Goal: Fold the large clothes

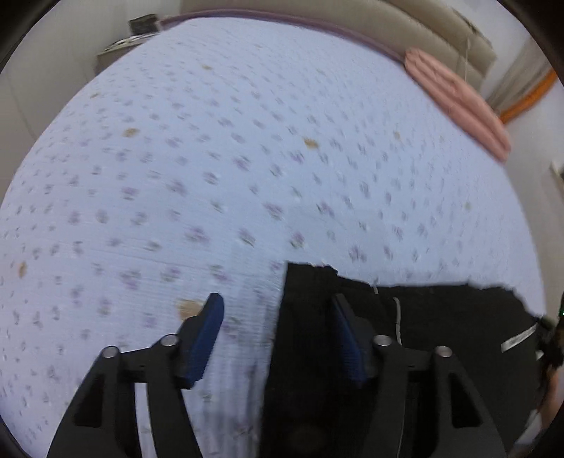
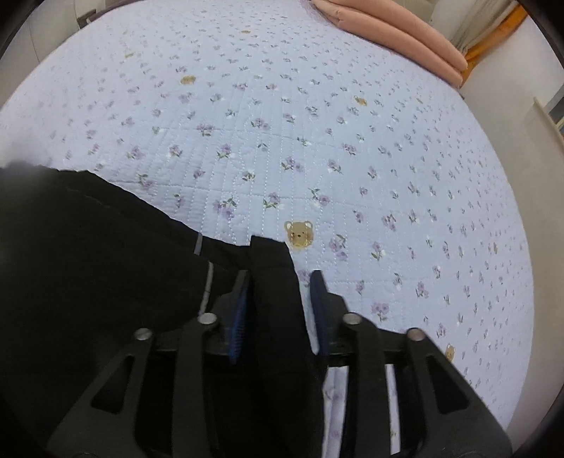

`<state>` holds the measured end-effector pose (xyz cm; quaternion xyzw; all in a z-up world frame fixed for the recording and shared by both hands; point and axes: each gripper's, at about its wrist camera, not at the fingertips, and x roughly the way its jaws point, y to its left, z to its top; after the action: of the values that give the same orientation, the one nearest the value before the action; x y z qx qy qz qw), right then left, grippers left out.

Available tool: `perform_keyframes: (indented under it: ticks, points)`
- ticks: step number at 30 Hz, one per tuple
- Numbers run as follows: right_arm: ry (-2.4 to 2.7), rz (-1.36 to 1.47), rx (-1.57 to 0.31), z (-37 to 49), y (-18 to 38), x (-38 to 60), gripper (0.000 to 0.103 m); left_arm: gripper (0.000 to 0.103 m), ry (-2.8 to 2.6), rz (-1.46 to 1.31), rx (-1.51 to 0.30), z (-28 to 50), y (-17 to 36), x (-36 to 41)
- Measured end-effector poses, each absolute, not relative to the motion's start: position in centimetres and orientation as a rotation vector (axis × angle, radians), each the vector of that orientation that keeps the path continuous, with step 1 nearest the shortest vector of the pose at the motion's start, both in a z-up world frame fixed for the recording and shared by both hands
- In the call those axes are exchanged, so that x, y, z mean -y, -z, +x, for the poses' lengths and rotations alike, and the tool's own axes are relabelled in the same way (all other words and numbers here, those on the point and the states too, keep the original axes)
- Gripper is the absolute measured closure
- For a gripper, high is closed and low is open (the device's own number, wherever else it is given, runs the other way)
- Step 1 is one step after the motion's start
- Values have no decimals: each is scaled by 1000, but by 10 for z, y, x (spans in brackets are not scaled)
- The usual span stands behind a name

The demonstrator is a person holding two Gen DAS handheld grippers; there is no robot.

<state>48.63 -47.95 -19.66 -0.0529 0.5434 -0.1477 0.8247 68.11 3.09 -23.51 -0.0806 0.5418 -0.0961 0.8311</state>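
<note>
A large black garment (image 1: pixel 440 317) lies flat on the bed, with its corner near the lower middle of the left wrist view. My left gripper (image 1: pixel 276 299) is open; its right finger (image 1: pixel 343 327) hovers over the cloth and its left finger (image 1: pixel 208 334) over the bedspread, so the garment's side edge runs between them. In the right wrist view the same garment (image 2: pixel 88 246) fills the lower left. Its folded corner (image 2: pixel 271 260) stands between the fingers of my right gripper (image 2: pixel 280 275), which is open, with bedspread showing beside the right finger (image 2: pixel 319 299).
The bed carries a pale blue quilt (image 2: pixel 317 141) with purple flowers and small bears. Folded pink bedding (image 2: pixel 398 38) lies at the far right edge, below a beige headboard (image 1: pixel 352 24). A small bedside stand (image 1: pixel 123 45) is at the far left.
</note>
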Motion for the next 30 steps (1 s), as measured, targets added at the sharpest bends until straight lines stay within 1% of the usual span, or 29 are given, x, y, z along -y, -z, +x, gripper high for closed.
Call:
perform_keyframes:
  ticks: [1, 2, 4, 6, 7, 9, 12, 15, 16, 17, 18, 21, 25, 28, 30]
  points:
    - [324, -85, -1132, 477, 186, 482, 54, 37, 189, -201, -1142, 678, 226, -43]
    - [333, -50, -1106, 473, 173, 487, 41, 37, 153, -202, -1133, 676, 216, -53]
    - [321, 30, -1035, 449, 145, 488, 33, 37, 99, -179, -1092, 667, 197, -68]
    - [309, 50, -995, 429, 122, 482, 33, 38, 78, -186, -1074, 656, 180, -79]
    - [304, 45, -984, 418, 111, 474, 33, 40, 91, -196, -1066, 647, 171, -81]
    - [279, 44, -972, 404, 97, 455, 33, 40, 132, -199, -1043, 622, 149, -76]
    - [195, 70, -961, 378, 77, 420, 33, 40, 205, -132, -988, 579, 121, -30]
    - [142, 84, -973, 357, 79, 386, 33, 40, 275, -58, -942, 529, 105, 22]
    - [104, 91, -984, 352, 81, 372, 35, 40, 312, -37, -938, 511, 105, 42]
    - [70, 98, -993, 350, 86, 365, 39, 40, 335, 3, -934, 495, 105, 62]
    - [40, 97, -1000, 349, 91, 355, 42, 40, 353, 30, -921, 482, 105, 77]
    - [40, 35, -1034, 342, 109, 320, 41, 38, 434, 84, -914, 449, 119, 122]
    - [35, 38, -1080, 342, 140, 306, 41, 38, 441, 152, -961, 434, 157, 151]
    - [77, -19, -1128, 350, 171, 302, 38, 39, 417, 147, -1056, 442, 196, 151]
    - [71, -10, -1182, 356, 192, 305, 38, 37, 401, 87, -1138, 452, 228, 146]
